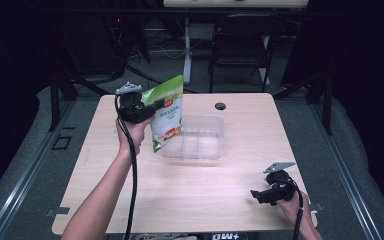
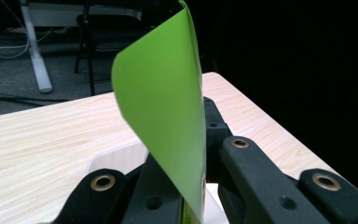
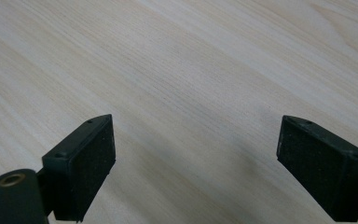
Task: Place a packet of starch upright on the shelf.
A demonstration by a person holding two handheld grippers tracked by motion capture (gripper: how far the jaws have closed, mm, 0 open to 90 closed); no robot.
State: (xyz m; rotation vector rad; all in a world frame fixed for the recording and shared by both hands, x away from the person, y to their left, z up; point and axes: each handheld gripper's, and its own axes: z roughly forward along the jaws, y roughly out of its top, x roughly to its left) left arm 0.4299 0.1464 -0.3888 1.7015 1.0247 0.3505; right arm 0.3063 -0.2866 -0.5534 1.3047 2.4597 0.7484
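A green and white snack bag [image 1: 167, 112] hangs in the air above the left end of a clear plastic bin [image 1: 206, 131]. My left gripper [image 1: 150, 106] is shut on the bag's upper left edge, and the left gripper view has the bag's plain green back [image 2: 168, 116] curving up between the jaws. My right gripper [image 1: 256, 195] rests low near the table's front right corner, open. In the right gripper view its jaws stand wide apart over bare wood, with nothing between the fingertips [image 3: 84, 163].
The light wooden table [image 1: 130, 190] has a small black cable hole [image 1: 220, 106] near its far edge. A dark chair [image 1: 242, 45] and a white desk leg [image 1: 187, 50] stand beyond the table.
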